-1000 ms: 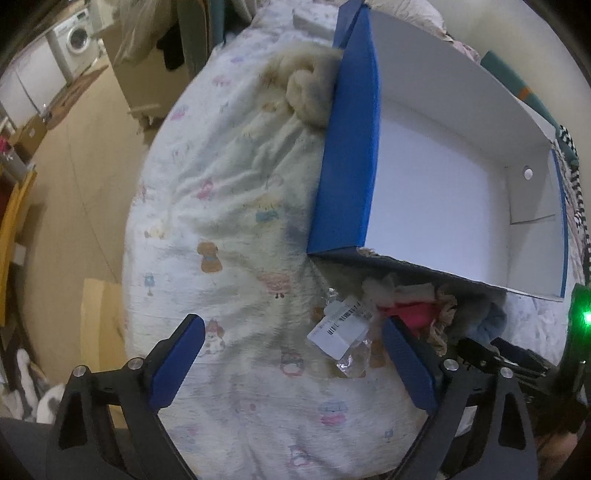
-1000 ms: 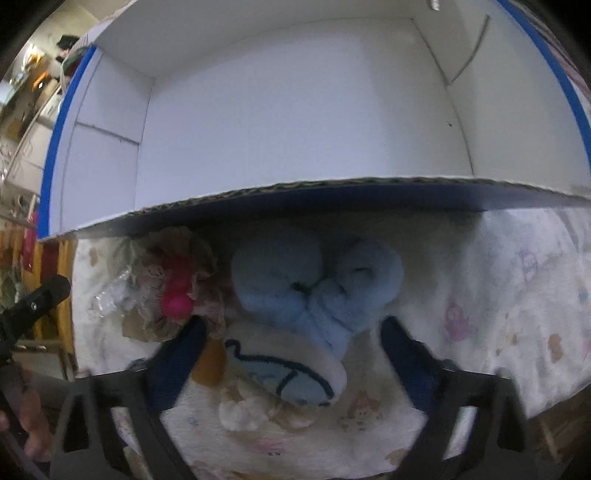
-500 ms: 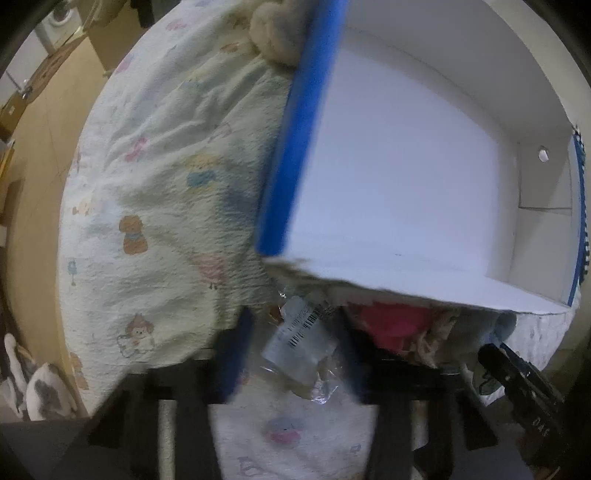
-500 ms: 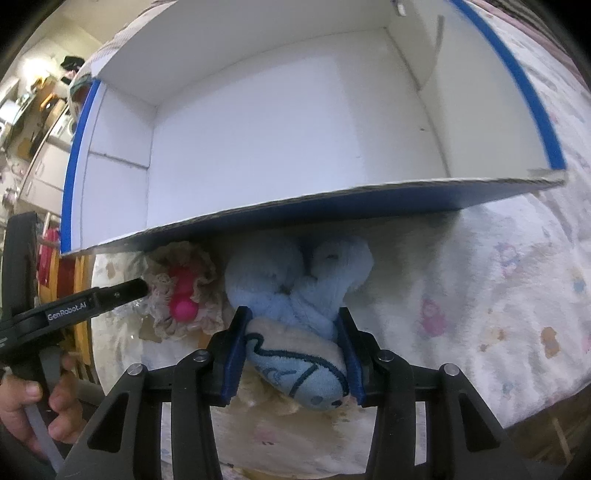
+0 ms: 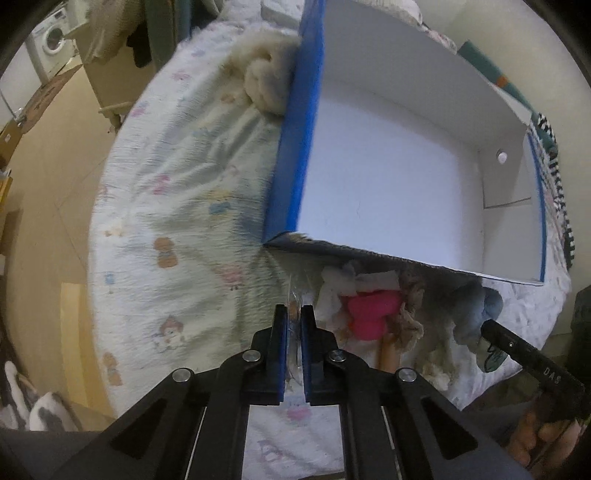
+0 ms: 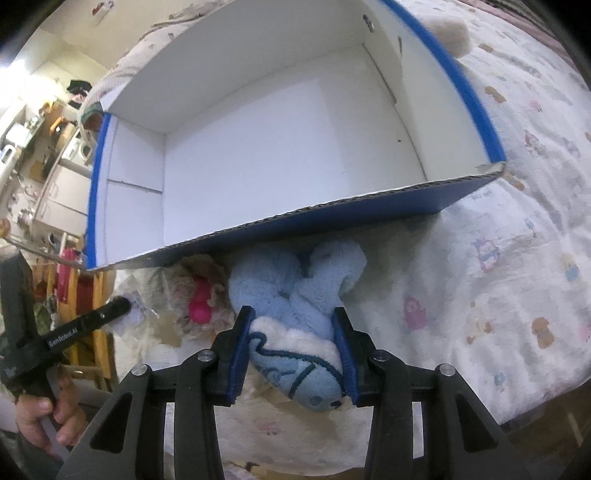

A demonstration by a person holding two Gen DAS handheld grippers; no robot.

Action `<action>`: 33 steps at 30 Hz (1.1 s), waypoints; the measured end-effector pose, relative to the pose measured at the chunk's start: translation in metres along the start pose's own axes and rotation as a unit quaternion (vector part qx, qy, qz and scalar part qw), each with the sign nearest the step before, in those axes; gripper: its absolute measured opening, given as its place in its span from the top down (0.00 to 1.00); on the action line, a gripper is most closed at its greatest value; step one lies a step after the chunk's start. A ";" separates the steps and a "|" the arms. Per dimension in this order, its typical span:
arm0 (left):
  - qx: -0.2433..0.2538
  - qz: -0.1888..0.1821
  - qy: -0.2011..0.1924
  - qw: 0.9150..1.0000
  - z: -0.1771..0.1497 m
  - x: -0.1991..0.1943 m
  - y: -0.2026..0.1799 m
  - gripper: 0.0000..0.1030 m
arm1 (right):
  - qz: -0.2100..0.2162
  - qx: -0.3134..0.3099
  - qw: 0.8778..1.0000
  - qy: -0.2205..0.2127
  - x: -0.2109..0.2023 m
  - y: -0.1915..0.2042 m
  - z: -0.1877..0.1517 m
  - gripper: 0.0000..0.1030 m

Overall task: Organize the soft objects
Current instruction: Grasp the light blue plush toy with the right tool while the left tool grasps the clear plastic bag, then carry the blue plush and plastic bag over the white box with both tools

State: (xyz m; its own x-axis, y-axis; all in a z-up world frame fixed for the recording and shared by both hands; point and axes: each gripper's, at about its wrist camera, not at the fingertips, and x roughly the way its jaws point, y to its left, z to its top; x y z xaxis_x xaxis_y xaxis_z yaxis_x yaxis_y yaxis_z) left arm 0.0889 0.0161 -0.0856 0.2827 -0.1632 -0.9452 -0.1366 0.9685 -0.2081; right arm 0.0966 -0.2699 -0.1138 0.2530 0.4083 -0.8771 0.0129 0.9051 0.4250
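A blue box with a white inside point(image 5: 388, 177) lies on the bed, also in the right wrist view point(image 6: 280, 147). My left gripper point(image 5: 294, 314) is shut on a clear plastic packet point(image 5: 294, 325), just in front of the box's near wall. Next to it lies a frilly cream item with a pink centre point(image 5: 373, 312), seen from the right wrist too point(image 6: 199, 302). My right gripper point(image 6: 291, 339) is shut on a light-blue plush toy point(image 6: 299, 306) with a white and blue embroidered end. The plush point(image 5: 480, 310) shows at the right of the left wrist view.
A cream fluffy item point(image 5: 266, 85) rests against the box's far left outer wall; it shows behind the box point(image 6: 448, 31). The bed has a white cartoon-print cover point(image 5: 173, 221). The bed edge drops to a wooden floor point(image 5: 37, 206) at left. Furniture stands beyond point(image 6: 55, 177).
Both grippers went from open to shut. The left closed on the clear packet, the right on the blue plush. The right wrist view now stands higher over the box.
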 end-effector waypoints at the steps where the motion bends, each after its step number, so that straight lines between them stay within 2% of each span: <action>1: -0.002 -0.004 -0.004 1.000 -0.002 -0.004 0.002 0.94 | 0.005 0.002 1.000 -0.002 -0.003 0.000 -0.002 0.57; 4: 0.000 -0.005 -0.024 1.000 -0.008 -0.017 0.017 0.94 | 0.043 0.003 0.999 -0.012 -0.018 0.007 -0.009 0.57; 9: -0.005 -0.003 -0.046 0.999 -0.010 -0.032 0.023 0.94 | 0.071 -0.021 0.997 -0.030 -0.037 0.017 -0.022 0.57; 14: 0.010 0.007 -0.055 0.998 -0.022 -0.035 0.014 0.94 | 0.092 -0.044 0.994 -0.051 -0.052 0.026 -0.028 0.57; 19: 0.010 -0.006 -0.080 0.997 -0.023 -0.054 0.013 0.94 | 0.124 -0.055 0.988 -0.069 -0.074 0.039 -0.030 0.57; 23: 0.020 -0.031 -0.111 0.993 -0.020 -0.088 0.002 0.94 | 0.140 -0.059 0.984 -0.096 -0.099 0.044 -0.021 0.57; 29: 0.043 -0.052 -0.154 0.986 0.009 -0.128 -0.024 0.94 | 0.193 -0.016 0.973 -0.124 -0.123 0.039 0.012 0.57; 33: 0.049 -0.051 -0.163 0.984 0.033 -0.130 -0.037 0.94 | 0.180 -0.010 0.974 -0.137 -0.126 0.039 0.036 0.57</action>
State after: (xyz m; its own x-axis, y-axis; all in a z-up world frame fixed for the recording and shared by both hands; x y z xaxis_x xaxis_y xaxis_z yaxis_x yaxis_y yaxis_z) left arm 0.0887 0.0074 0.0537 0.5811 -0.2074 -0.7869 -0.0032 0.9664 -0.2571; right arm 0.0996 -0.2908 0.0215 0.4858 0.6558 -0.5779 -0.1426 0.7118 0.6878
